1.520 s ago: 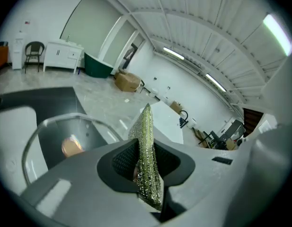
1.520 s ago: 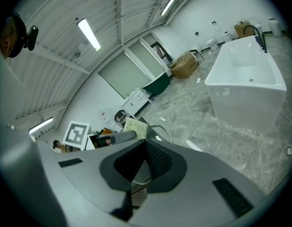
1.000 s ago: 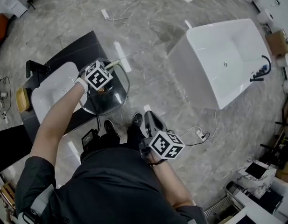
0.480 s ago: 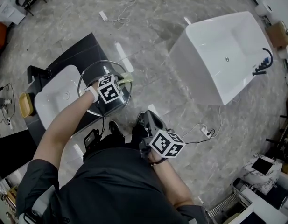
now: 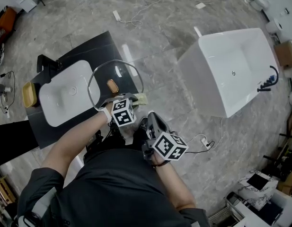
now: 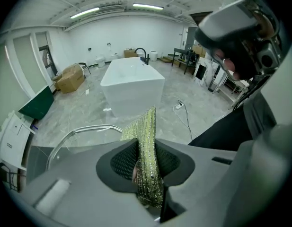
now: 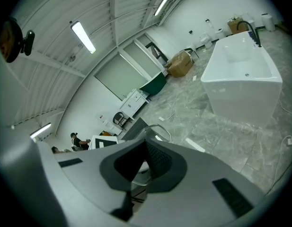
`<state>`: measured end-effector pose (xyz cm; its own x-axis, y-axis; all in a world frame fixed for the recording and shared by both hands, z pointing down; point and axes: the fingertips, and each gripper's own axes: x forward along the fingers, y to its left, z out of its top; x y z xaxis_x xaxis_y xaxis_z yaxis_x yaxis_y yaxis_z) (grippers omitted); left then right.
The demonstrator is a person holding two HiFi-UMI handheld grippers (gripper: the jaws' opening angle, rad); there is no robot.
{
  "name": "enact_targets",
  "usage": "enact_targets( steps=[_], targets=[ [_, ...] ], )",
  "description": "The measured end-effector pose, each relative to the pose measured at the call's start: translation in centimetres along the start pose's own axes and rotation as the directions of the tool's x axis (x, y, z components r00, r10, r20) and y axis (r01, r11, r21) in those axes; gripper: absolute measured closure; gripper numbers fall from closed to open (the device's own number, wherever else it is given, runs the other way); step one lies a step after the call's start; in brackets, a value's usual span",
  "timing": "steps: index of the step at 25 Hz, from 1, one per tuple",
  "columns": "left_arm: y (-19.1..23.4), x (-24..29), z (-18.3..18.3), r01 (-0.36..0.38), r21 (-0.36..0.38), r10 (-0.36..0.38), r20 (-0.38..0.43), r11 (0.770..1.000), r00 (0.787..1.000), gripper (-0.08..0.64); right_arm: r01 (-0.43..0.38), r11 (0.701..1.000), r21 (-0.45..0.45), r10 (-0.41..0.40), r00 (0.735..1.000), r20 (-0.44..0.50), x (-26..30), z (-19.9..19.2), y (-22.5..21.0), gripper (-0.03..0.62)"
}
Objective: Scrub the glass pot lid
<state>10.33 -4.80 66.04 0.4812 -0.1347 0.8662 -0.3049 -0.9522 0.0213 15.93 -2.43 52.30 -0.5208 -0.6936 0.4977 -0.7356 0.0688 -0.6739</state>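
Observation:
The glass pot lid (image 5: 102,77), with a steel rim and a brown knob (image 5: 112,85), lies over the right end of a black counter. Just at the lid's near rim is my left gripper (image 5: 130,100), shut on a green scrub cloth (image 5: 140,98). In the left gripper view the cloth (image 6: 146,141) is pinched upright between the jaws, and the lid's rim (image 6: 84,130) shows behind them. My right gripper (image 5: 153,118) hangs shut and empty by the person's waist, apart from the lid. In the right gripper view the lid's rim (image 7: 161,128) shows beyond the shut jaws.
A white basin (image 5: 65,93) is set in the black counter (image 5: 101,44), with a black tap (image 5: 44,63) and a yellow block (image 5: 28,94) at its left. A white bathtub (image 5: 235,70) stands on the marble floor to the right. Cables (image 5: 202,138) lie on the floor.
My left gripper, with the cloth, has drawn back from over the middle of the lid to its near rim. The right gripper has stayed by the waist.

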Motion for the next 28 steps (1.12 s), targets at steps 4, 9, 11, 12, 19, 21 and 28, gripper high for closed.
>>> enact_targets(
  steps=[4, 9, 11, 12, 19, 21, 28],
  targets=[
    [-1.2, -2.0, -0.6, 0.01, -0.096, -0.001, 0.094, 0.995, 0.996, 0.485, -0.021, 0.999, -0.037, 0.021, 1.0, -0.008, 0.7, 0.1, 1.6, 0.586],
    [1.8, -7.6, -1.9, -0.092, -0.225, 0.136, 0.19, 0.97, 0.972, 0.485, -0.02, 0.997, -0.078, 0.023, 0.999, 0.042, 1.4, 0.9, 3.1, 0.586],
    [3.6, -10.4, -2.6, -0.124, -0.293, 0.194, 0.223, 0.948, 0.955, 0.485, -0.026, 0.996, -0.082, 0.029, 0.999, 0.042, 1.8, 0.8, 3.5, 0.586],
    [4.7, -11.7, -3.0, -0.141, -0.324, 0.224, 0.234, 0.936, 0.946, 0.485, -0.031, 0.996, -0.081, 0.034, 0.999, 0.035, 2.0, 0.7, 3.7, 0.585],
    [11.9, -15.6, -6.3, -0.282, -0.415, 0.368, 0.142, 0.865, 0.919, 0.485, -0.047, 0.996, -0.073, 0.047, 0.999, -0.001, 2.5, -0.3, 4.5, 0.586],
    [13.3, -14.6, -7.2, -0.333, -0.39, 0.394, 0.084, 0.858, 0.915, 0.485, -0.036, 0.997, -0.062, 0.036, 0.999, 0.003, 2.2, -0.4, 4.0, 0.585],
    [11.8, -9.2, -7.5, -0.38, -0.167, 0.375, -0.063, 0.91, 0.925, 0.485, 0.013, 1.0, -0.017, -0.013, 0.999, 0.032, 1.0, -0.2, 1.6, 0.585]
  ],
)
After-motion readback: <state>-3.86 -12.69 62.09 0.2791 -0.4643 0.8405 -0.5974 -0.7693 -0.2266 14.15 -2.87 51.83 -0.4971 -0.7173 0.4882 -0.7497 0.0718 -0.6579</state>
